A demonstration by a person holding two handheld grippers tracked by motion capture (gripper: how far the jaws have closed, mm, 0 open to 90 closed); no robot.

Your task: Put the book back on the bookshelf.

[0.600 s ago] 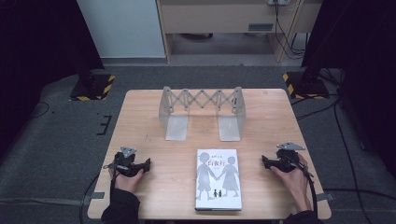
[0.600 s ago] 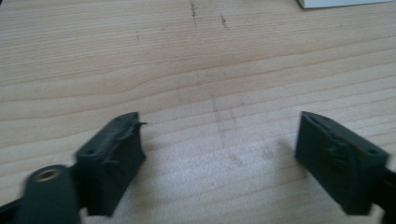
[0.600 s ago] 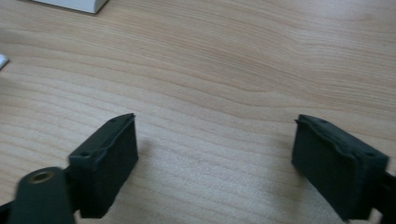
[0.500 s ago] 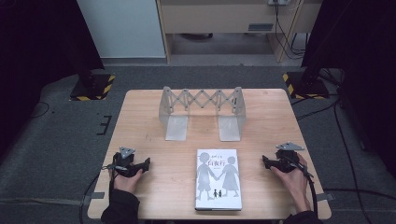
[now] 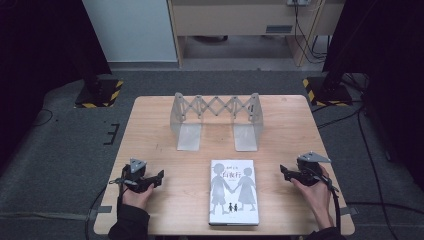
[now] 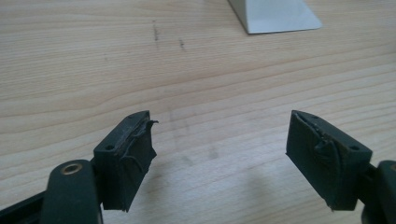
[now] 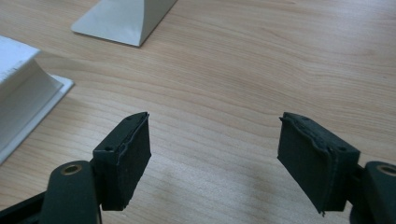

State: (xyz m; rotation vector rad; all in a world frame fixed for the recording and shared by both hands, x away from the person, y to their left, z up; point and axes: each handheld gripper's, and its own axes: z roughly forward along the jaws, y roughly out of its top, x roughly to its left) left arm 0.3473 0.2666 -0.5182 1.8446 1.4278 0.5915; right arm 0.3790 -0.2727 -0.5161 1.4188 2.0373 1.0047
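two open grippers flank a book on the table

two hands rest at the near edge of the wooden table (image 5: 150, 135), each holding a gripper, and a book (image 5: 233, 192) lies flat between them with its cover up, showing two grey figures hand in hand. the book sits close to the near edge, square to it, and touches neither gripper.

the left gripper (image 5: 159, 176) lies low over the wood, well to the left of the book, its jaws pointing toward it. in the left gripper view the left gripper (image 6: 219, 149) has its two black jaws spread apart, released, with bare wood grain between them and nothing in their grasp. a pale corner of the stand's foot (image 6: 275, 16) shows farther off.

the right gripper (image 5: 284, 171) sits well to the right of the book, jaws pointing back toward it. in the right gripper view the right gripper (image 7: 215, 149) is likewise released, wide apart over bare wood. the book's white edge (image 7: 21, 93) shows at the left of that view, apart from the jaws.

beyond the book, toward the far side of the table, stands an expanding metal book stand (image 5: 216, 120) with a scissor lattice between its two upright ends.
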